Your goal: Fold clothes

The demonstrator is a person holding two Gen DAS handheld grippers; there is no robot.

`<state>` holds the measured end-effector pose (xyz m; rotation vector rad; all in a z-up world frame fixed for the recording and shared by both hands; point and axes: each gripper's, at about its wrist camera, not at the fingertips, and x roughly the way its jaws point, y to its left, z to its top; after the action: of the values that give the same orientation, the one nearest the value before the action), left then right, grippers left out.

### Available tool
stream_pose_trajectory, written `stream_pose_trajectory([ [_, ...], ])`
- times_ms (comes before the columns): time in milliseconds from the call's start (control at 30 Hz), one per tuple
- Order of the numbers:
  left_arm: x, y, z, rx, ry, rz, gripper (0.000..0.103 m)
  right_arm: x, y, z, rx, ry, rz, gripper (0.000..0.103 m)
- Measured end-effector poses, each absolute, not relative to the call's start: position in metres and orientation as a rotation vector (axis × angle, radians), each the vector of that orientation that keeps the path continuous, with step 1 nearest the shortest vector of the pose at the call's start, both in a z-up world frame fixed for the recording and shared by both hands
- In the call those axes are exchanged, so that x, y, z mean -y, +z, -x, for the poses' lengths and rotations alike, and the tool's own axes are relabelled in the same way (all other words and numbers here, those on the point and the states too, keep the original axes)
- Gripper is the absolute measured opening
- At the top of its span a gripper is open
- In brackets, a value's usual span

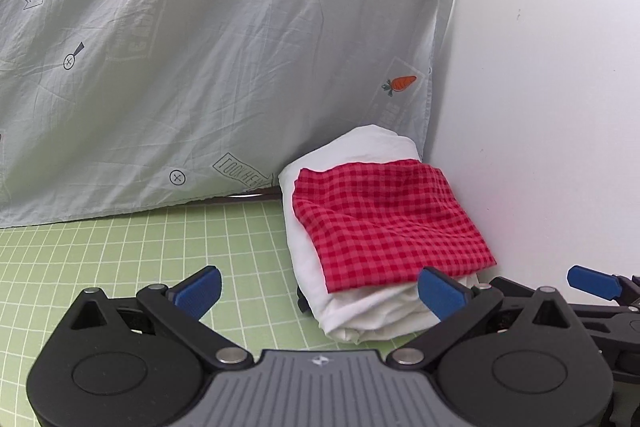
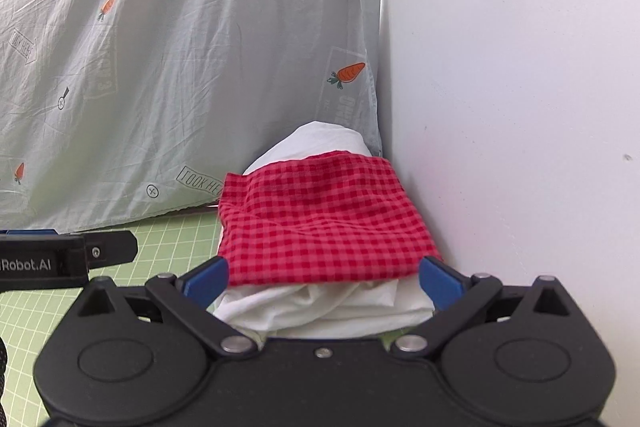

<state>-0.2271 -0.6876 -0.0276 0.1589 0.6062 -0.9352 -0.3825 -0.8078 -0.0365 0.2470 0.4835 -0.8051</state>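
A folded red checked cloth (image 1: 384, 223) lies on top of a folded white cloth (image 1: 360, 323) in the corner of the green grid mat (image 1: 120, 259), against the white wall. My left gripper (image 1: 320, 293) is open, its right fingertip at the stack's near edge. In the right wrist view the red cloth (image 2: 320, 223) and white cloth (image 2: 320, 307) sit between the wide-open fingers of my right gripper (image 2: 324, 279). Neither gripper holds anything. The right gripper's blue fingertip (image 1: 592, 281) shows at the right of the left wrist view.
A pale sheet (image 1: 200, 67) printed with carrots hangs behind the mat as a backdrop. A white wall (image 1: 540, 107) stands right of the stack. The left gripper's body (image 2: 64, 259) shows at the left of the right wrist view.
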Motion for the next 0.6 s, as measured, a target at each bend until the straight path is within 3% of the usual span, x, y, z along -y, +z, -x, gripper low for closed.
stream_pose_trajectory([
  [600, 0.596, -0.054, 0.274, -0.680, -0.942, -0.201, 0.103, 0.714, -0.067, 0.444, -0.579, -0.870, -0.298, 0.102],
])
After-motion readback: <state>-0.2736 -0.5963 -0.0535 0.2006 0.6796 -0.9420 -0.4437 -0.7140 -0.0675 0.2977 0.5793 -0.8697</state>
